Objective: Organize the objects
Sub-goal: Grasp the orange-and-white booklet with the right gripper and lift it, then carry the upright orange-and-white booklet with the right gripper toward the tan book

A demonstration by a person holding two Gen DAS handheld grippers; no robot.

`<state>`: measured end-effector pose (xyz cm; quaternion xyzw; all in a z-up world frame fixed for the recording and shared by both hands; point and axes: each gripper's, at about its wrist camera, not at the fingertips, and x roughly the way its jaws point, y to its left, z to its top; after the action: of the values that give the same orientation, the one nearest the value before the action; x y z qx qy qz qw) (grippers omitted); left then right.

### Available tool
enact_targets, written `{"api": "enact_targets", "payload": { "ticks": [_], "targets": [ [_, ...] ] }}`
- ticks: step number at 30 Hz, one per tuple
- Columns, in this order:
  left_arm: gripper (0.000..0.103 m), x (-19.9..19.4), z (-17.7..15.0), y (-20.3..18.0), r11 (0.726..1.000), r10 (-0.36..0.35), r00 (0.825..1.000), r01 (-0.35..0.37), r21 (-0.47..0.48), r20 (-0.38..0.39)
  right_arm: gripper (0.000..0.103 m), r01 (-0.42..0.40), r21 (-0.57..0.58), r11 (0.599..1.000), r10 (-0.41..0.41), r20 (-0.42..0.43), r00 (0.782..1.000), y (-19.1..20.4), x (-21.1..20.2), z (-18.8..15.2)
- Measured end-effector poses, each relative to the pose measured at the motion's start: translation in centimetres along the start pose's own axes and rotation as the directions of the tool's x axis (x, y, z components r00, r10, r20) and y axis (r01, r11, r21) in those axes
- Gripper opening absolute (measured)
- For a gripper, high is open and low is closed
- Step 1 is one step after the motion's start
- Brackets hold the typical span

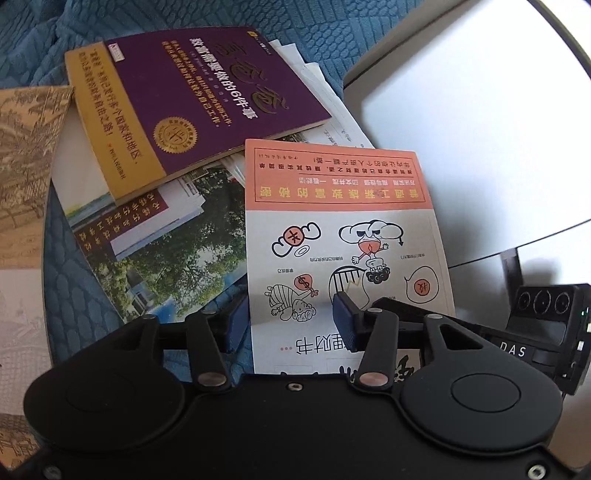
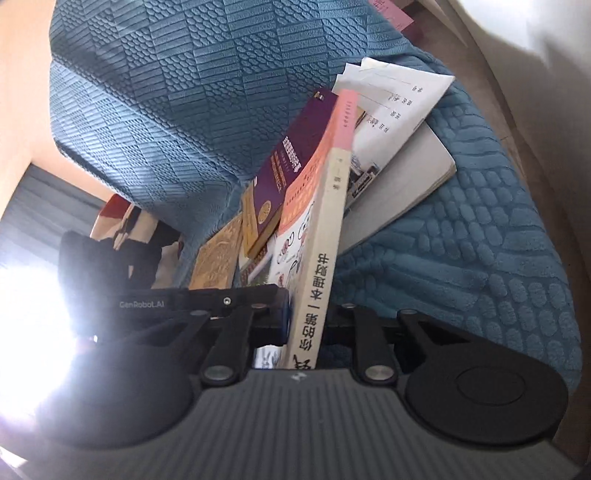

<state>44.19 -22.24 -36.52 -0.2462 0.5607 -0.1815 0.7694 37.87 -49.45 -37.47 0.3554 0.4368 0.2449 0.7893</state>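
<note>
We see the white and orange book point(image 2: 321, 236) clamped edgewise in our right gripper point(image 2: 303, 325): its spine runs up from between the two fingers, which press on its covers. In the left view the same book point(image 1: 343, 229) lies cover up, over our left gripper point(image 1: 291, 325). The left fingers stand apart; one blue pad point(image 1: 345, 317) rests over the cover, the other point(image 1: 236, 325) sits just off the book's edge, gripping nothing. Beyond lie the purple book point(image 1: 192, 103) and a photo book point(image 1: 159, 251) on the blue blanket point(image 1: 66, 29).
</note>
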Motion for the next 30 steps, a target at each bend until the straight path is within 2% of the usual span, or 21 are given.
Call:
{"api": "enact_targets", "payload": {
  "ticks": [2, 4, 5, 9, 13, 17, 20, 22, 26, 28, 30],
  "targets": [
    [0.052, -0.4, 0.1, 0.2, 1.000, -0.003, 1.000, 0.003, -0.021, 0.002, 0.018, 0.014, -0.007, 1.000, -0.014, 0.005, 1.000, 1.0, 0.0, 0.1],
    [0.066, -0.9, 0.3, 0.5, 0.999, -0.003, 1.000, 0.003, -0.046, 0.005, 0.017, 0.009, -0.006, 1.000, -0.009, 0.012, 1.000, 1.9, -0.1, 0.2],
    [0.068, -1.2, 0.3, 0.7, 0.998, -0.009, 1.000, 0.009, -0.064, 0.004, 0.017, 0.009, -0.008, 1.000, -0.009, 0.017, 1.000, 2.4, -0.2, 0.2],
    [0.081, -2.4, 0.2, 2.5, 0.982, -0.091, 0.996, 0.091, -0.166, 0.009, 0.016, -0.010, 0.001, 1.000, 0.010, 0.041, 0.999, 3.4, -0.9, 0.0],
    [0.088, -3.4, -0.2, 4.1, 0.947, -0.202, 0.979, 0.203, -0.249, 0.027, 0.016, -0.104, 0.091, 0.990, 0.096, 0.085, 0.992, 3.4, -1.8, -0.2],
    [0.090, -3.8, -0.8, 4.8, 0.914, -0.271, 0.962, 0.270, -0.304, 0.041, 0.016, -0.152, 0.144, 0.978, 0.136, 0.113, 0.984, 3.7, -2.2, -0.4],
    [0.079, -3.8, -1.2, 4.3, 0.890, -0.357, 0.934, 0.347, -0.296, 0.021, 0.016, -0.182, 0.181, 0.967, 0.160, 0.126, 0.979, 4.0, -2.3, -0.7],
    [0.067, -4.3, -1.3, 3.5, 0.895, -0.359, 0.933, 0.355, -0.269, 0.038, 0.016, -0.191, 0.191, 0.963, 0.167, 0.136, 0.977, 4.0, -2.5, -1.0],
    [0.055, -5.5, -1.4, 2.8, 0.908, -0.343, 0.939, 0.342, -0.242, 0.040, 0.016, -0.192, 0.209, 0.959, 0.161, 0.156, 0.975, 4.1, -3.0, -1.6],
    [0.039, -6.6, -1.6, 2.8, 0.916, -0.324, 0.944, 0.329, -0.231, 0.062, 0.016, -0.184, 0.212, 0.960, 0.150, 0.165, 0.975, 4.2, -3.2, -1.8],
    [0.033, -7.8, -1.7, 3.1, 0.918, -0.314, 0.946, 0.323, -0.231, 0.076, 0.017, -0.162, 0.216, 0.963, 0.127, 0.165, 0.978, 4.4, -3.3, -1.8]
  ]
}}
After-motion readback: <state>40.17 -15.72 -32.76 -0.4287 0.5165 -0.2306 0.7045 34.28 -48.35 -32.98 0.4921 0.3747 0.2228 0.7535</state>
